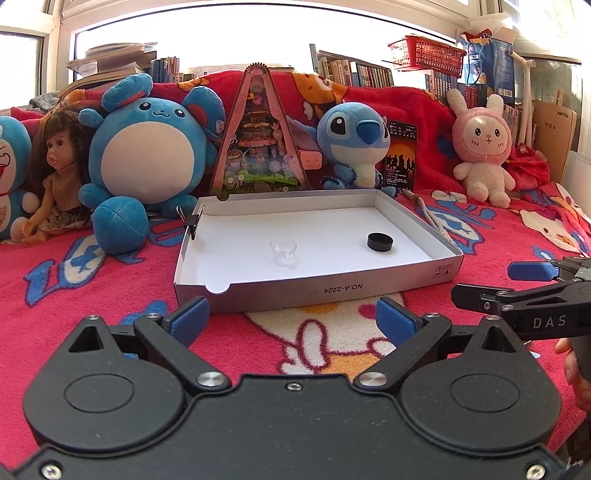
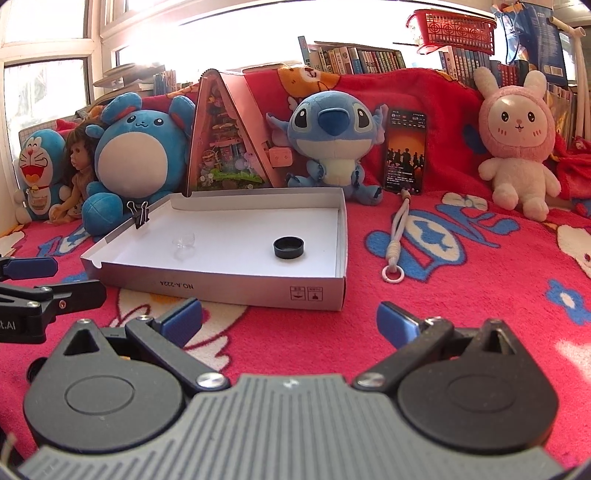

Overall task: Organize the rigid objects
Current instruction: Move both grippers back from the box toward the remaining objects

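A shallow white cardboard box lies on the red blanket. Inside it sit a small clear glass cup and a black round cap. A black binder clip grips the box's left wall. My left gripper is open and empty, just in front of the box; its tip also shows in the right wrist view. My right gripper is open and empty, in front of the box's right part; it shows in the left wrist view.
A white cord with a ring lies right of the box. A phone, a triangular pink toy house, plush toys and a doll line the back. Books and a red basket stand behind.
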